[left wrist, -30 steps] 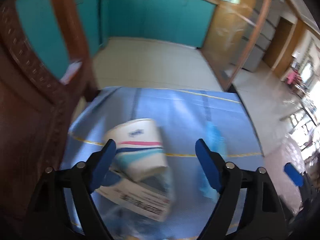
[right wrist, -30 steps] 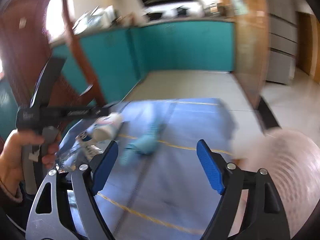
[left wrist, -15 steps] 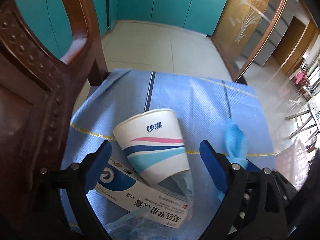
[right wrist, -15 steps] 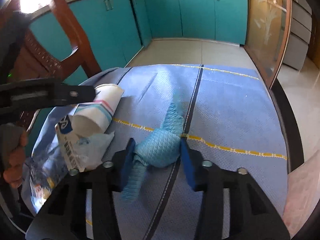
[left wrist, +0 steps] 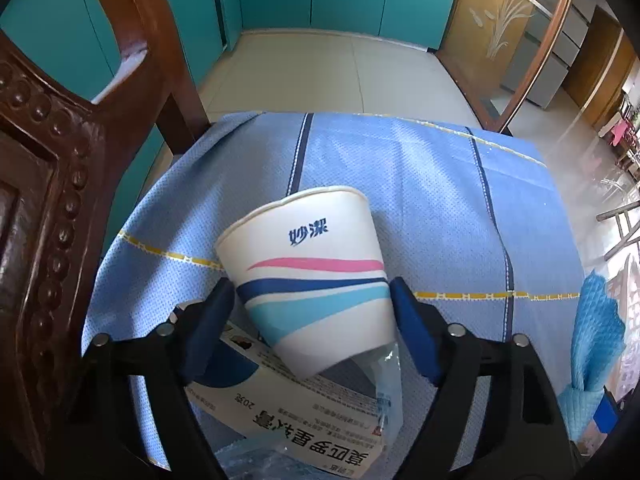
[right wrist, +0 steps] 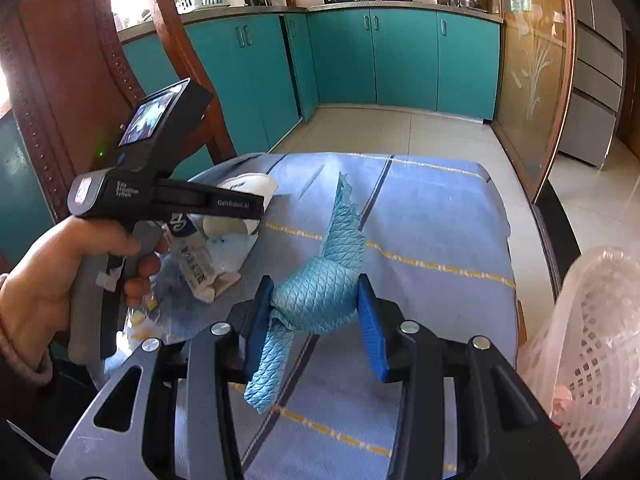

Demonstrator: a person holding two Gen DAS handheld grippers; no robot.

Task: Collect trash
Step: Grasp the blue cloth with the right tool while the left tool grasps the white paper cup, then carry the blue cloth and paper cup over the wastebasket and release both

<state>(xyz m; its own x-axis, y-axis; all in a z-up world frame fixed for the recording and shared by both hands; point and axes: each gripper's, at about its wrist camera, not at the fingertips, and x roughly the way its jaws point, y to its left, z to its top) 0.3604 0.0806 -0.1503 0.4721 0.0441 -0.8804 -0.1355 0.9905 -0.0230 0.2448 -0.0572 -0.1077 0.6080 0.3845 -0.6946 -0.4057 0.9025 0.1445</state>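
**Cup between closing tongs, cloth pinched clear**

While the left tongs (left wrist: 310, 322) close around the white paper cup with pink and blue stripes (left wrist: 308, 276), lying tipped on a printed white carton (left wrist: 304, 420), their pads flank it without clearly pressing. Rightward, the right tongs (right wrist: 316, 312) clench the crumpled light-blue quilted cloth (right wrist: 320, 292) above the blue checked tabletop (right wrist: 432, 216), beside a pink lattice basket (right wrist: 592, 344).

Both black handheld two-finger grippers (right wrist: 316, 312) carry blue finger pads (right wrist: 370, 328) and silver screws, while a knitted cuff (right wrist: 16, 354) at eight o'clock wraps the wrist.
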